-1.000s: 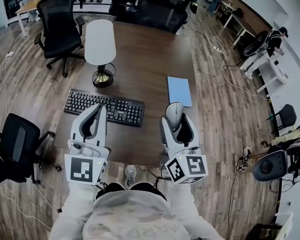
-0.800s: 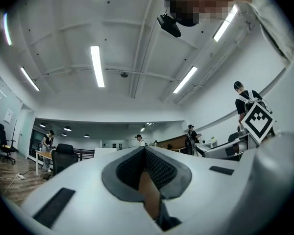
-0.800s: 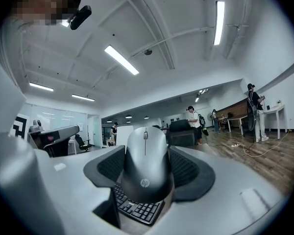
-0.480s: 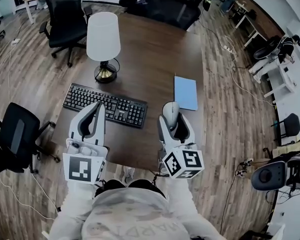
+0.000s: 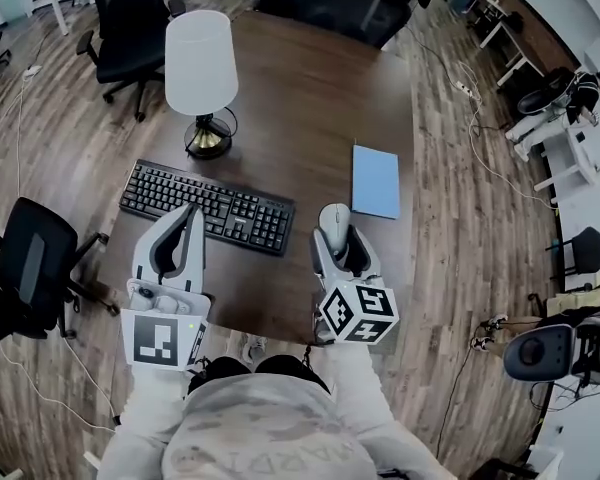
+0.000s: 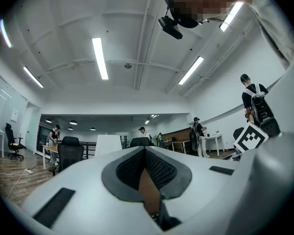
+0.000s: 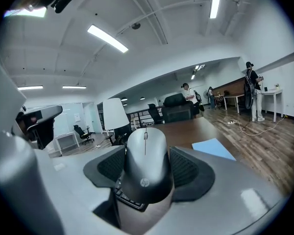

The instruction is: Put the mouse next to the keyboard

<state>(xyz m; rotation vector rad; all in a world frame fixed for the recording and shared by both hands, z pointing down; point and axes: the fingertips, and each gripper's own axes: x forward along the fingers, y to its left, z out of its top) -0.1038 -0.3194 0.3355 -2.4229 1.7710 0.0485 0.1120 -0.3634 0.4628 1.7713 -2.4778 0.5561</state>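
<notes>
A grey mouse (image 5: 335, 218) is clamped between the jaws of my right gripper (image 5: 337, 236), just right of the black keyboard (image 5: 205, 206) on the dark wooden table (image 5: 310, 98). I cannot tell whether the mouse touches the tabletop. In the right gripper view the mouse (image 7: 146, 163) fills the space between the pads, button end pointing away. My left gripper (image 5: 190, 216) hovers over the keyboard's near edge. Its jaws are shut with nothing in them, and in the left gripper view (image 6: 146, 153) only a thin wedge of brown table shows between the pads.
A white-shaded lamp (image 5: 200, 68) stands behind the keyboard. A blue notebook (image 5: 376, 180) lies to the right of the mouse, near the table's right edge. Black office chairs (image 5: 130, 13) ring the table, and one (image 5: 35, 268) is at my left.
My right gripper has carried the mouse a little to the left, closer to the keyboard's right end. The left gripper has stayed by the keyboard's near edge.
</notes>
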